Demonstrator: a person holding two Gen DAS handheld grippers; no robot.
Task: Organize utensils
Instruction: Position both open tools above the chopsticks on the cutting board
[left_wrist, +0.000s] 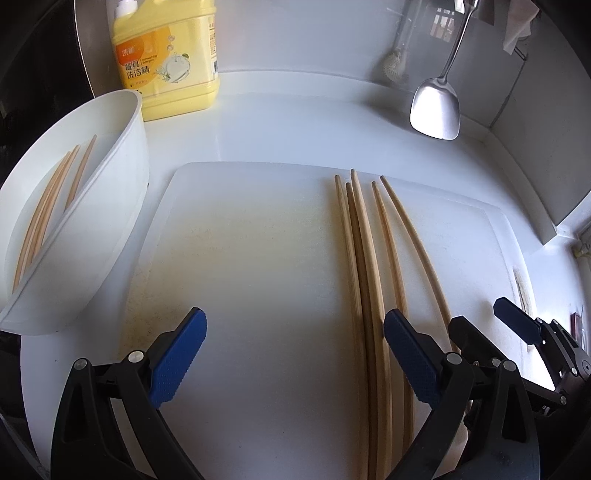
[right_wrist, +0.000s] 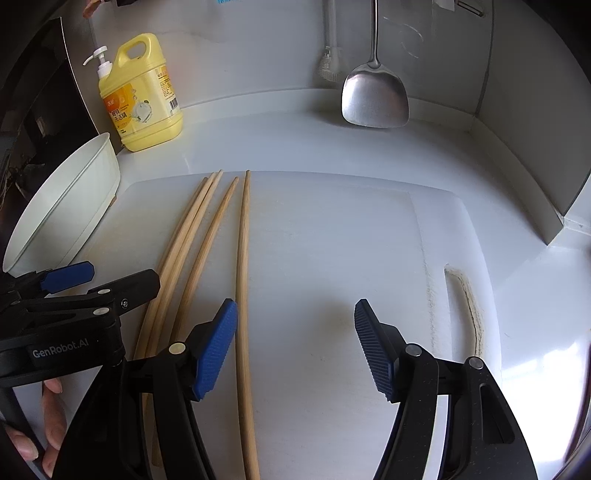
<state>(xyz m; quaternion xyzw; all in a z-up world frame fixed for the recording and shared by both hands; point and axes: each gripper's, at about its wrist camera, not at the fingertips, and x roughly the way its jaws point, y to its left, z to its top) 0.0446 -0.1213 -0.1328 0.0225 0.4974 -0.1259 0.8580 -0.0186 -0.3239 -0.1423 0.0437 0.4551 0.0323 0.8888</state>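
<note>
Five chopsticks (left_wrist: 364, 258) lie side by side on the cutting board (left_wrist: 240, 277), toward its right half in the left wrist view. A tub (left_wrist: 110, 206) stands just left of the board with more chopsticks (left_wrist: 48, 206) in it. Behind the tub stands a detergent jug (left_wrist: 166, 55), and a spatula (left_wrist: 436, 107) hangs at the wall behind the board, to the right.

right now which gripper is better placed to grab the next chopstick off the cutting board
Probably right: the right gripper is open with the outermost chopstick just inside its left finger. The left gripper is open over bare cutting board.
</note>
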